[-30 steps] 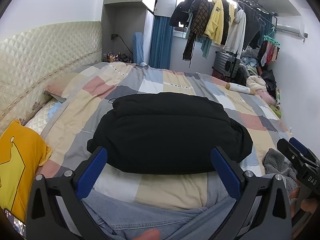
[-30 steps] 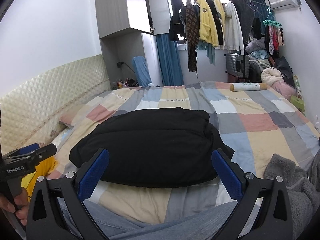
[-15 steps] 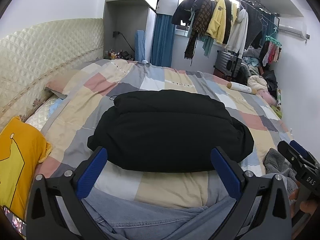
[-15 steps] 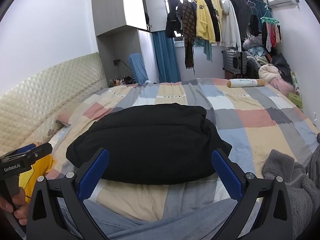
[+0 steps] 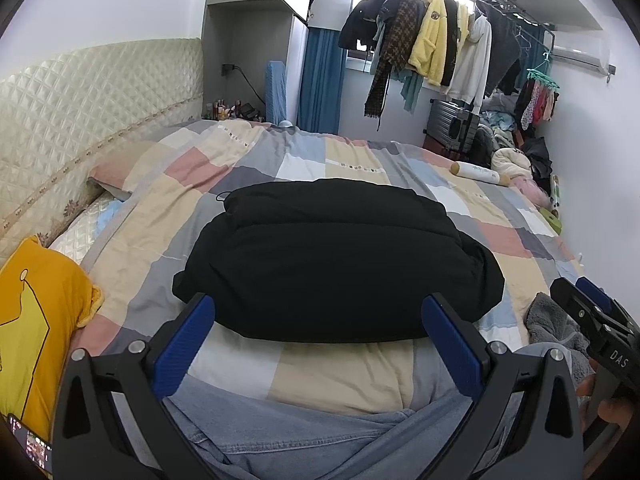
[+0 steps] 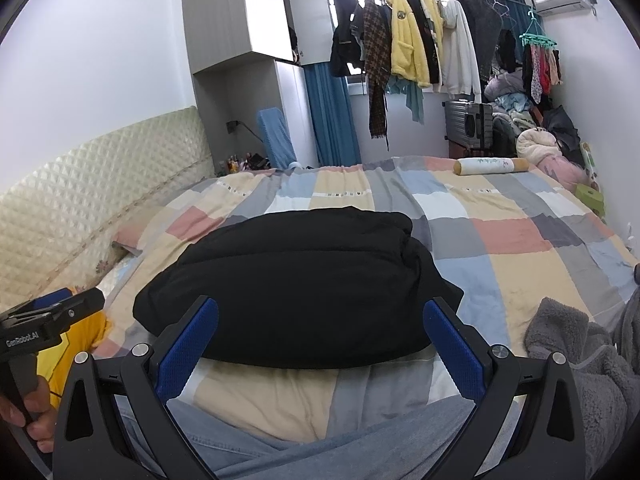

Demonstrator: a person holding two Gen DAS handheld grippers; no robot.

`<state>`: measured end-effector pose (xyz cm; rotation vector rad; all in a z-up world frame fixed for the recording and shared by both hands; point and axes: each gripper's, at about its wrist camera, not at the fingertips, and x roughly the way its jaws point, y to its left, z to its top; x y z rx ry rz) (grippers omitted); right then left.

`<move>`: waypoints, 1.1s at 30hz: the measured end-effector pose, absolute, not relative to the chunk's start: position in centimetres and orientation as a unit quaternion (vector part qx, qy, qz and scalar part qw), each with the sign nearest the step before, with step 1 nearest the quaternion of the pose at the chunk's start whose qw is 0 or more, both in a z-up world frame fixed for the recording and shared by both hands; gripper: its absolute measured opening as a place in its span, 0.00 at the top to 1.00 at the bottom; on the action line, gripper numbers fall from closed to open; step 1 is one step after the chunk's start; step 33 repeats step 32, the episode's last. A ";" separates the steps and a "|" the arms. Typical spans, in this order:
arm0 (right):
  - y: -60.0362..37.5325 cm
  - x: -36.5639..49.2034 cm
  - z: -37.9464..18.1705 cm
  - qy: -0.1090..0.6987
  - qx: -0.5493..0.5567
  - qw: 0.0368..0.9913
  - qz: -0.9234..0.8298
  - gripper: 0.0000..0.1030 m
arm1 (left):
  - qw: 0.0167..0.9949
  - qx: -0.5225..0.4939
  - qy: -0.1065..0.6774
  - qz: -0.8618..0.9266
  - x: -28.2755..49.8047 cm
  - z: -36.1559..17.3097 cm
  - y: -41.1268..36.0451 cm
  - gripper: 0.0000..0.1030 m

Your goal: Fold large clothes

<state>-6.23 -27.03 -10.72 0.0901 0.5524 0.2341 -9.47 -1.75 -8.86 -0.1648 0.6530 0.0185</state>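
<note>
A black garment (image 5: 332,256) lies folded into a thick rectangular bundle on the checked bedspread (image 5: 224,168); it also shows in the right wrist view (image 6: 296,284). My left gripper (image 5: 318,314) is open and empty, held above the bed's near edge, short of the bundle. My right gripper (image 6: 320,316) is open and empty, likewise short of the bundle. The right gripper shows at the right edge of the left wrist view (image 5: 592,312). The left gripper shows at the left edge of the right wrist view (image 6: 52,316).
Denim legs (image 5: 320,440) fill the foreground. A yellow pillow (image 5: 36,320) lies at the left, a grey fleece garment (image 6: 580,360) at the right. A padded headboard (image 5: 80,92) runs along the left. A clothes rack (image 6: 420,32) hangs at the back. A bolster (image 6: 492,166) lies at the far bed edge.
Both grippers have risen and drawn back slightly, so the view tilts up. The black bundle has not moved. Both grippers stay open.
</note>
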 end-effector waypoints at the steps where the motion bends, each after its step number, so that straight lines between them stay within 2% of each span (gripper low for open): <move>1: -27.0 -6.2 -10.7 0.271 0.044 0.955 0.115 0.00 | 0.944 -0.082 0.321 0.008 -9.5 -8.8 -1.8 0.00; 33: -26.7 -5.9 -11.5 0.276 0.041 0.954 0.114 0.00 | 0.943 -0.087 0.322 0.007 -9.7 -8.8 -2.4 0.00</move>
